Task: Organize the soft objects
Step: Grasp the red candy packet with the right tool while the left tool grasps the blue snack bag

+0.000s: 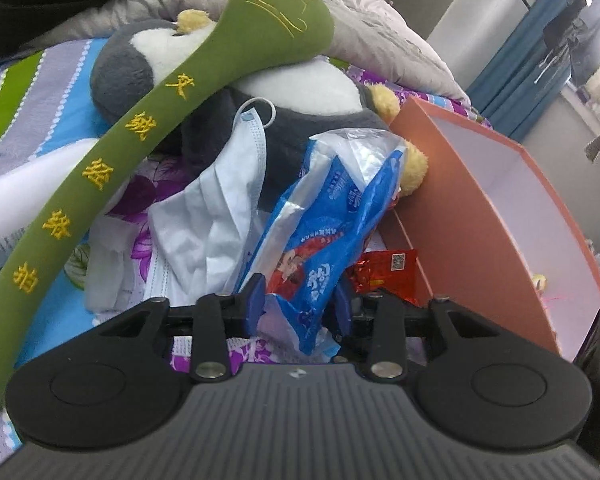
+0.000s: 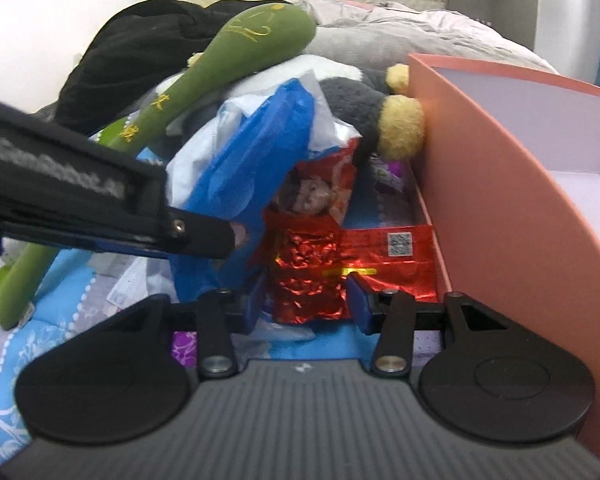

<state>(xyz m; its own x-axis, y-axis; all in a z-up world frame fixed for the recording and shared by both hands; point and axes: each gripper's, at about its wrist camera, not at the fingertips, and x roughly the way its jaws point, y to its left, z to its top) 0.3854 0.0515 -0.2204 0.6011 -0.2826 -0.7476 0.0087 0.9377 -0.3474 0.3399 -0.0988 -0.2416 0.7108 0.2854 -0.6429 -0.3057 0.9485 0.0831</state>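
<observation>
Left tongs pinching blue snack bag; right tongs spread round red foil packet; "GenRobot.AI" alongside.

crumpled blue snack bag beside red foil packet

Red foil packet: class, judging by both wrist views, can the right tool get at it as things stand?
Probably yes. The red foil packet lies right ahead of the right tool, its crinkled end between the open fingers, uncovered. The pink box stands just alongside.
</observation>
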